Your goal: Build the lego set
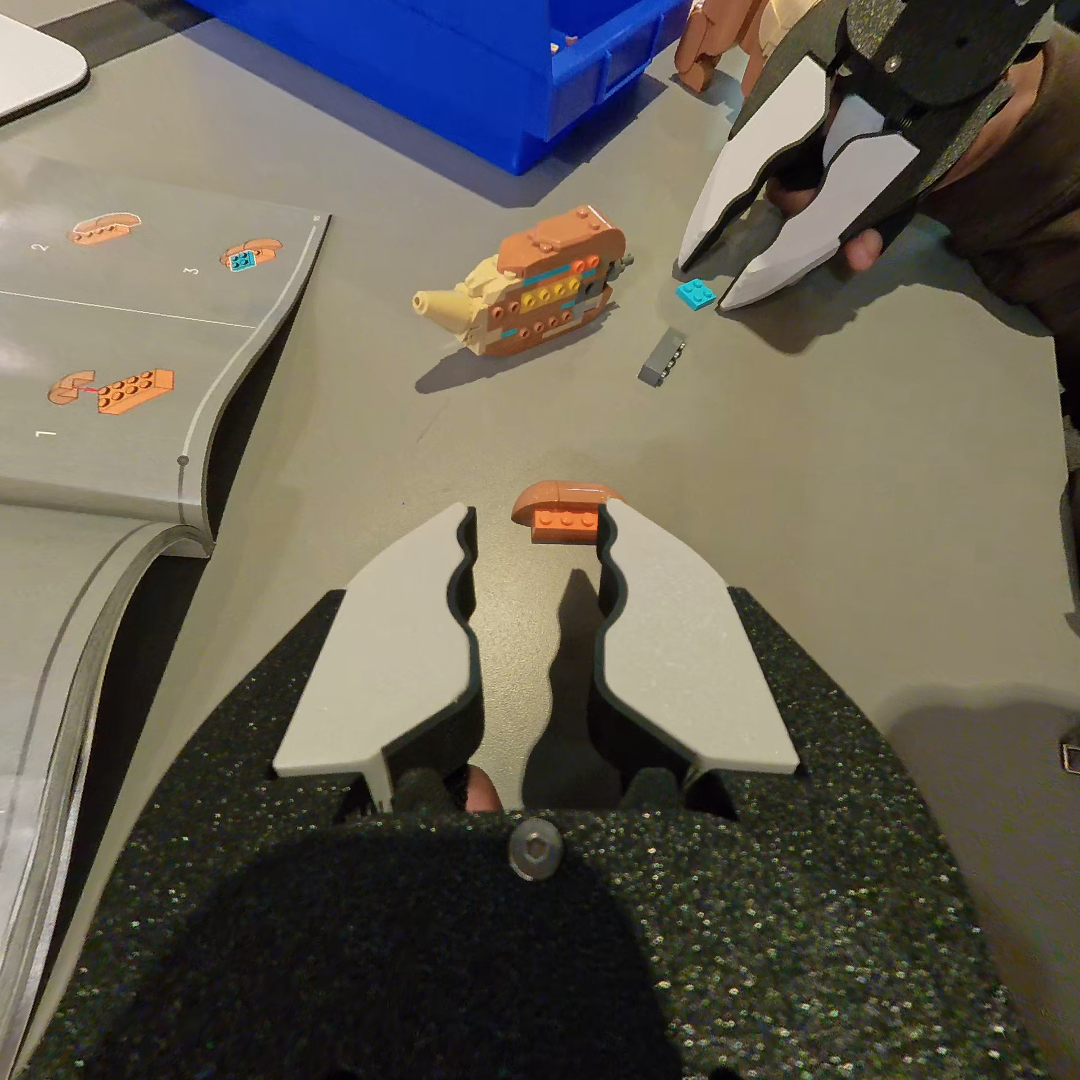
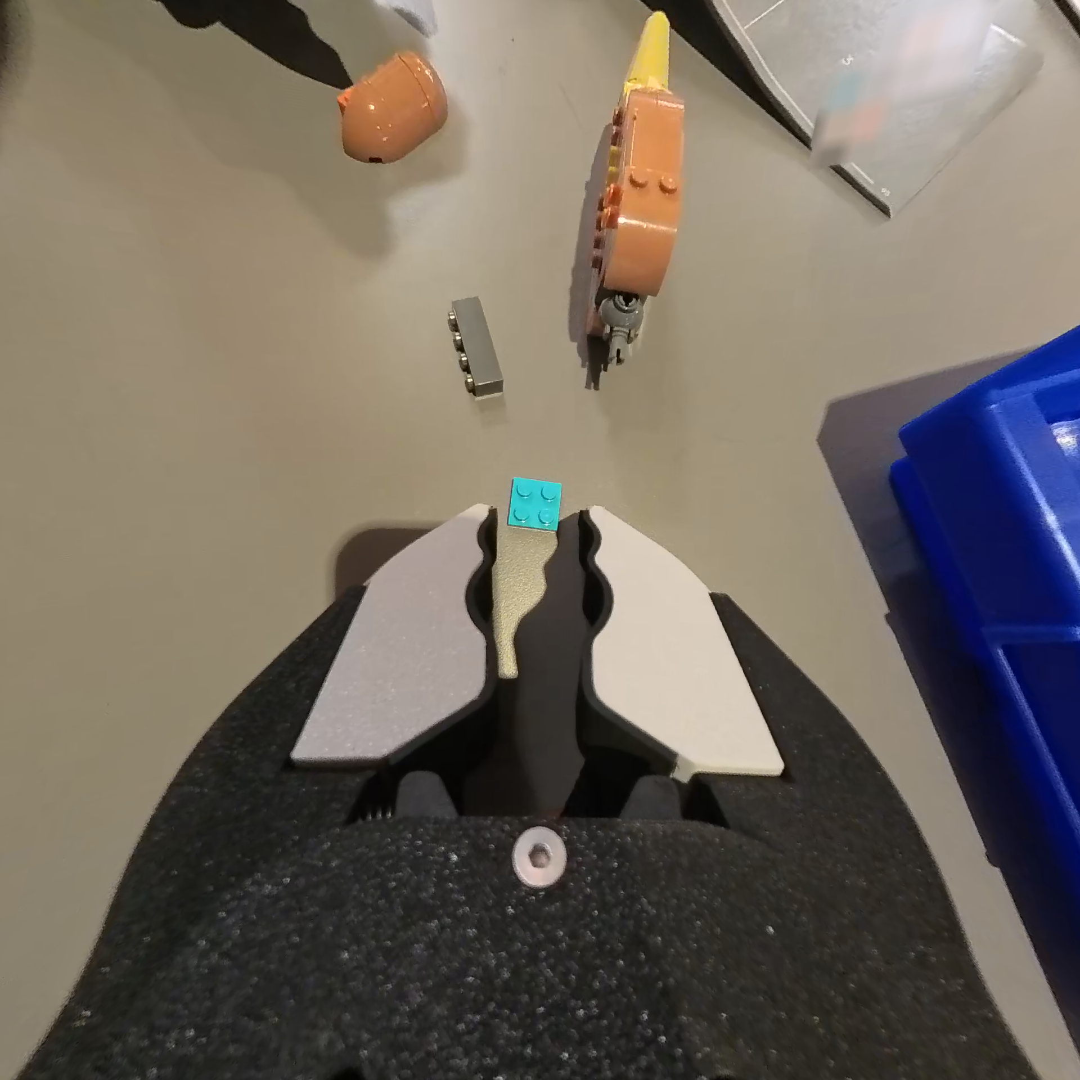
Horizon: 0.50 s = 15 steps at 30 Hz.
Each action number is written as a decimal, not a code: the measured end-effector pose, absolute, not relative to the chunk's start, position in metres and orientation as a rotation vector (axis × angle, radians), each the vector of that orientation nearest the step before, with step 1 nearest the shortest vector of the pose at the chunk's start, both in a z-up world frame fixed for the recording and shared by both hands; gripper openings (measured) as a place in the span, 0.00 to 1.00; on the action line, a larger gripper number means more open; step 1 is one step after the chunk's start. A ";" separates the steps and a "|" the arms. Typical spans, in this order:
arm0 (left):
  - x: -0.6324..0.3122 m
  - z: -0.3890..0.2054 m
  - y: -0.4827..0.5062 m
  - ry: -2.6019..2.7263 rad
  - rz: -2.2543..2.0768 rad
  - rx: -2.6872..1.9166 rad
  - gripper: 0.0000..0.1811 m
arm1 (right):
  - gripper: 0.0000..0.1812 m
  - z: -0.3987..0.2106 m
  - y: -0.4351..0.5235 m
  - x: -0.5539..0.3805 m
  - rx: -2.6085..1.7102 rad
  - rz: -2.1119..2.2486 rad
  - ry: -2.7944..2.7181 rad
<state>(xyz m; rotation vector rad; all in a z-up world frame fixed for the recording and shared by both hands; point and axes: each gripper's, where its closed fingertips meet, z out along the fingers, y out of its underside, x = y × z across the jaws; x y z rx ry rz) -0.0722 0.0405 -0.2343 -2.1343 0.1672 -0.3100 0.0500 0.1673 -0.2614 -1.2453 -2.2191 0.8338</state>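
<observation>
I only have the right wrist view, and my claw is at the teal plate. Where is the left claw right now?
Observer: The left claw is open, its tips at the rounded brown piece, not gripping it.
Operator: Anything attached to that piece?
Observer: Yes, an orange brick, with its studs facing the left claw.
Operator: What does the booklet show?
Observer: The booklet lies open at a drawing of a plate like your teal plate fitted on that rounded assembly.
</observation>
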 end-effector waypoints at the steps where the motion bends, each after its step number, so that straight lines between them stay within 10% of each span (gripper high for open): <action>1: -0.072 -0.234 0.040 0.167 -0.310 -2.134 0.22 | 0.15 -0.261 0.167 0.050 -1.245 0.834 -2.219; 15: -0.072 -0.235 0.040 0.165 -0.314 -2.136 0.22 | 0.15 -0.262 0.168 0.051 -1.267 0.837 -2.216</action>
